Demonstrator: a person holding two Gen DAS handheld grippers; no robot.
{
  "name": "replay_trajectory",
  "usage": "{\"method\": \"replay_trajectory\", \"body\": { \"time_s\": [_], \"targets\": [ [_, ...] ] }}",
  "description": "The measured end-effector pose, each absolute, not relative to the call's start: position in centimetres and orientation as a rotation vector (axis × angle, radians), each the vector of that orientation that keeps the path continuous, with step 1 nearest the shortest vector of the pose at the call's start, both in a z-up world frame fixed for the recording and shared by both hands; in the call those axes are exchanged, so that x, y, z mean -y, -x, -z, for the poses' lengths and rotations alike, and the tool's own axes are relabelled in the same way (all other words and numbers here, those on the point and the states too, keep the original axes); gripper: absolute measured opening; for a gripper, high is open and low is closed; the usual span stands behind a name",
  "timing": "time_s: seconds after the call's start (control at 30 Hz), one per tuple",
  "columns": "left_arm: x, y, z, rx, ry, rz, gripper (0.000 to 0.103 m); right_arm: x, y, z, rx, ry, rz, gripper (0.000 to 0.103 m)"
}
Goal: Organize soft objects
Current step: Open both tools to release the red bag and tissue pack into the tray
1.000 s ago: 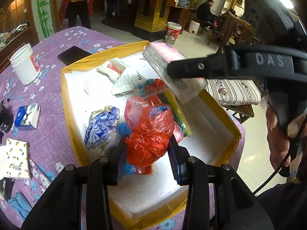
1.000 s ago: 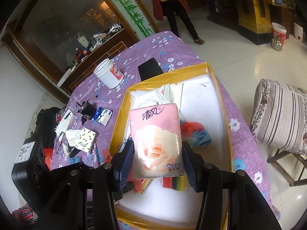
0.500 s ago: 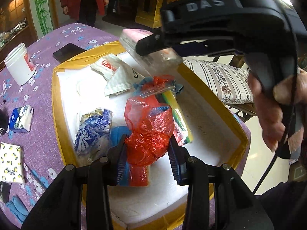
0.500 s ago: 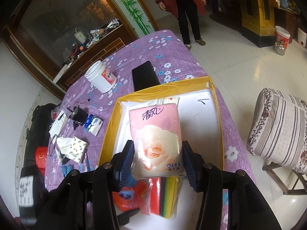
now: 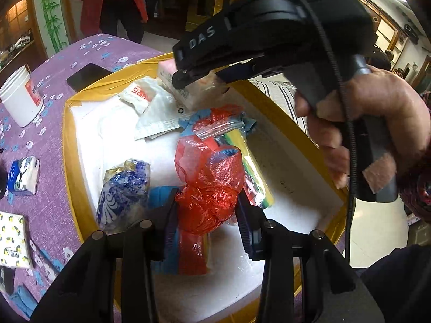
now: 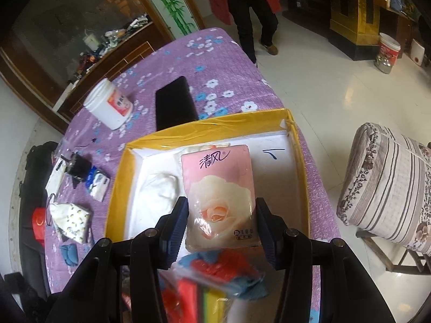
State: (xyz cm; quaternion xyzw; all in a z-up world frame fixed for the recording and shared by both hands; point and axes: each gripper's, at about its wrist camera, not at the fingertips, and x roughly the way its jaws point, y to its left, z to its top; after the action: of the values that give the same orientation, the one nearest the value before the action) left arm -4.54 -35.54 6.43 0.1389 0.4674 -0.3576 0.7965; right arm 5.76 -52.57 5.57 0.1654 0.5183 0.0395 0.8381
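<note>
Carrying a pink tissue pack (image 6: 218, 196) clamped in the right hand-held gripper (image 6: 221, 226) over the yellow-rimmed foam box (image 6: 210, 123) on the desk (image 6: 204, 53), the person likely must set it down inside next, while the left hand-held gripper (image 5: 207, 212) grips a red plastic bag (image 5: 210, 183).

Both views bright with soft, even indoor daylight. Strong fisheye bending toward the edges, dark vignette in the corners. Blown-out white glare at the top right corner of the left wrist view, from a ceiling light or window. Pale sheen on the glossy white tiled floor (image 6: 323, 86) in the right wrist view. Small highlights on the crinkled red plastic bag (image 5: 212, 188). Faint, soft shadows inside the yellow-rimmed white foam box (image 6: 299, 172). Nearest colourful items along the bottom of the right wrist view blurred and out of focus.
</note>
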Motion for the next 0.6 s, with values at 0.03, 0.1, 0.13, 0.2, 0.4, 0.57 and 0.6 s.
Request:
{"method": "replay_trajectory", "body": {
  "time_s": [0.03,0.1,0.13,0.2,0.4,0.57,0.6],
  "targets": [
    [35.7,4.6,-6.4,-1.002,-0.302,0.770,0.037,52.7,-5.8,-5.4,-1.100,-0.352,-0.080,0.051],
    [35.9,4.7,-6.4,-0.999,-0.309,0.775,0.037,52.9,-5.9,-4.8,-1.109,-0.360,-0.082,0.051],
    [36.0,4.7,-6.3,-1.000,-0.309,0.778,0.037,53.0,-5.9,-4.7,-1.113,-0.360,-0.080,0.051],
    [36.1,4.7,-6.2,-1.000,-0.312,0.780,0.038,53.1,-5.9,-4.3,-1.118,-0.362,-0.083,0.051],
    [36.4,4.5,-6.0,-0.989,-0.316,0.775,0.038,52.6,-5.7,-4.3,-1.114,-0.318,-0.091,0.052],
    [36.4,4.7,-6.1,-0.986,-0.311,0.764,0.039,52.4,-5.3,-4.4,-1.119,-0.301,-0.104,0.054],
    [36.4,4.8,-6.2,-0.985,-0.313,0.764,0.039,52.4,-5.2,-4.4,-1.120,-0.300,-0.106,0.055]
  ]
}}
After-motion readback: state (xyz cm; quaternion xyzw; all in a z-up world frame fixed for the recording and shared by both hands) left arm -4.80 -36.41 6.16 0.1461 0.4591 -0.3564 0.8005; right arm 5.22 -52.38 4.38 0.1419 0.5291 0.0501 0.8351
